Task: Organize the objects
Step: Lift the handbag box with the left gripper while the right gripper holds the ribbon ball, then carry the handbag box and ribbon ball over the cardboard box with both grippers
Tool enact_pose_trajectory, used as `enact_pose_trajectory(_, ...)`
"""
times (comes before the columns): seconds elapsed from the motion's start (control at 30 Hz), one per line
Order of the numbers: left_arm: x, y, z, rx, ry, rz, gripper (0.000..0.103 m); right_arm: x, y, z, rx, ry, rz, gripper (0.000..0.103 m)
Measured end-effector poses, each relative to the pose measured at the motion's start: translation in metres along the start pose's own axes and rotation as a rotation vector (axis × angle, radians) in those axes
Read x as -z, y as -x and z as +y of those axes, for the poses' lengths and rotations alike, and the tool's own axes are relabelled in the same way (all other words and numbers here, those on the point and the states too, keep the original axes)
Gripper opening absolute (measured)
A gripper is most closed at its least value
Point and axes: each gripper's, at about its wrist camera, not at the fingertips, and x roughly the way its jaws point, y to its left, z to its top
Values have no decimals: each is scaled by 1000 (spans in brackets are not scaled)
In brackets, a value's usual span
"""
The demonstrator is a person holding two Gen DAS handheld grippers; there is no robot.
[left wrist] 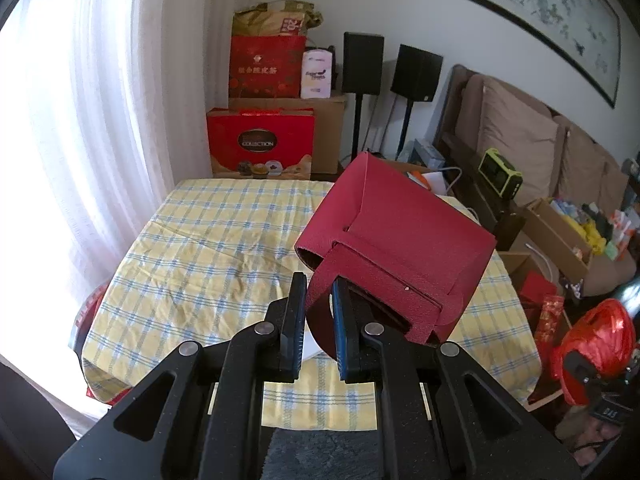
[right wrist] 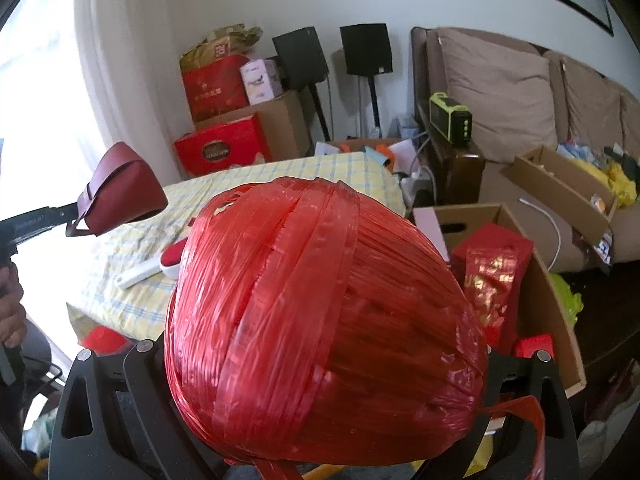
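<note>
A dark red leather pouch [left wrist: 400,240] hangs above the yellow checked tablecloth [left wrist: 200,240], and my left gripper [left wrist: 319,285] is shut on its strap. In the right wrist view the same pouch [right wrist: 120,192] hangs off the left gripper [right wrist: 70,213] at the far left, over the table [right wrist: 320,172]. A big ball of red plastic twine [right wrist: 320,280] fills that view. My right gripper [right wrist: 326,344] is shut on it, with the fingertips hidden behind the ball. From the left wrist, the ball [left wrist: 596,332] shows at the lower right.
A white-handled brush with a red pad [right wrist: 160,266] lies on the table. An open cardboard box [right wrist: 552,304] with red packets stands to the right of the table. Beyond are a sofa [right wrist: 500,88], another box [right wrist: 560,184], speakers [left wrist: 362,62] and stacked red gift boxes [left wrist: 260,144].
</note>
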Motion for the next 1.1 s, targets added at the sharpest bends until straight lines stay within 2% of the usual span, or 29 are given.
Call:
enact_pose_trajectory(0.23, 7, -4, -1, -9, 8, 2, 11, 1, -16, -4, -20, -6, 33, 96)
enact_pose_trajectory(0.6, 4, -4, 21, -32, 84, -20, 11, 1, -39, -5, -42, 15, 57, 96)
enact_pose_trajectory(0.7, 4, -8, 22, -44, 77, -21, 11, 3, -45, -11, -37, 4, 76, 96)
enact_pose_trajectory(0.87, 2, -16, 14, -35, 91, -6, 11, -2, -35, -24, -26, -24, 55, 96)
enact_pose_trajectory(1.1, -1, -13, -7, -4, 62, -4, 11, -11, -26, -35, -16, -40, 29, 96)
